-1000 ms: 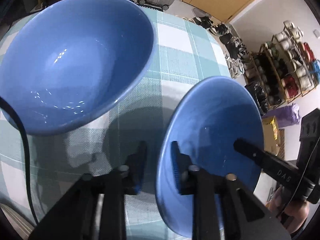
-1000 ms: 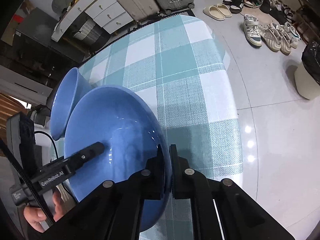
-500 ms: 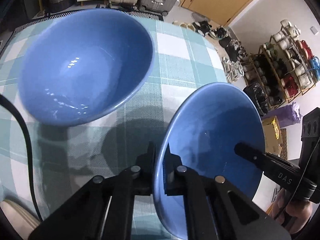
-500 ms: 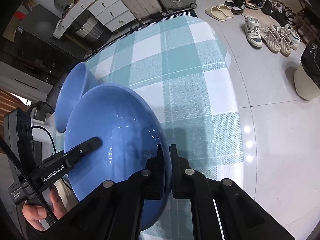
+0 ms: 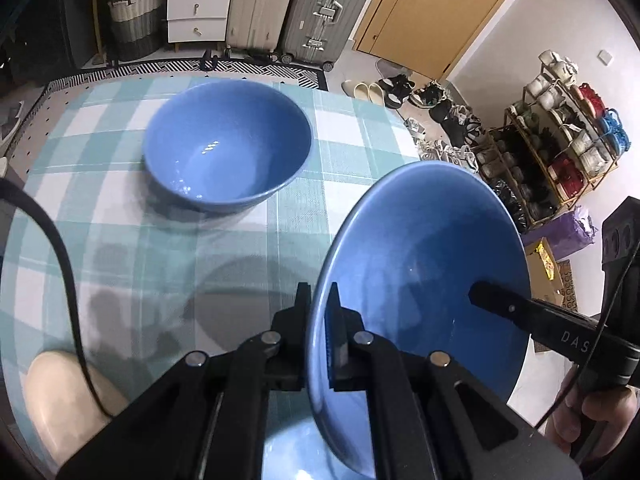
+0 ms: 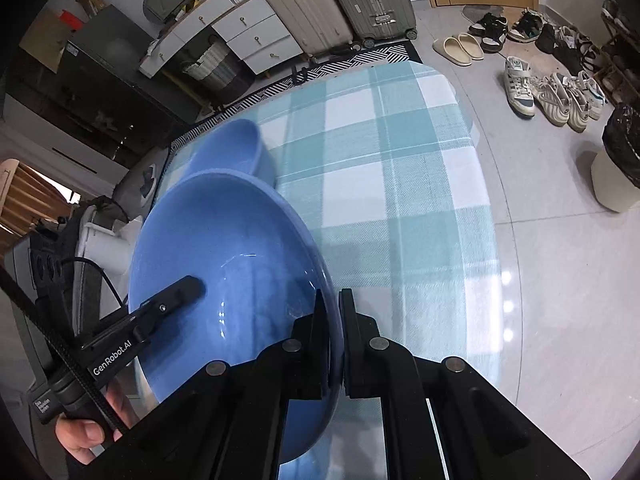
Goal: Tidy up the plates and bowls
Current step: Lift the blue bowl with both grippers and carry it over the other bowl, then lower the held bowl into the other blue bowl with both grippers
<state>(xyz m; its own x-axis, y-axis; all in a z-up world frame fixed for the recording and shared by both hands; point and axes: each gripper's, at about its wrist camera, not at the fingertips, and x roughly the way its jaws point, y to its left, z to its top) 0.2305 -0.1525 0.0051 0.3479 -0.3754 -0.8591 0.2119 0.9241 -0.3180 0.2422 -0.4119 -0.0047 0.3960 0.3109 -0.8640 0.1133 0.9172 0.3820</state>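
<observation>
A blue bowl [image 5: 420, 264] is held tilted above the checked table between both grippers. My left gripper [image 5: 319, 300] is shut on its near rim. My right gripper [image 6: 333, 304] is shut on the opposite rim; the same bowl fills the lower left of the right wrist view [image 6: 232, 288]. Each gripper's fingers show across the bowl in the other's view. A second blue bowl [image 5: 228, 156] stands upright on the table farther back, also in the right wrist view [image 6: 234, 148]. Another blue dish [image 5: 292, 452] shows partly beneath the held bowl.
The teal and white checked tablecloth [image 5: 120, 216] covers the table [image 6: 400, 184]. A black cable [image 5: 60, 248] runs over its left side. A cream object [image 5: 64, 392] sits at the near left edge. Suitcases, drawers, shoes and a rack stand on the floor beyond.
My left gripper closed on the held bowl's rim. Both grippers and the bowl rose and pulled back, so the second bowl now looks smaller and farther away.
</observation>
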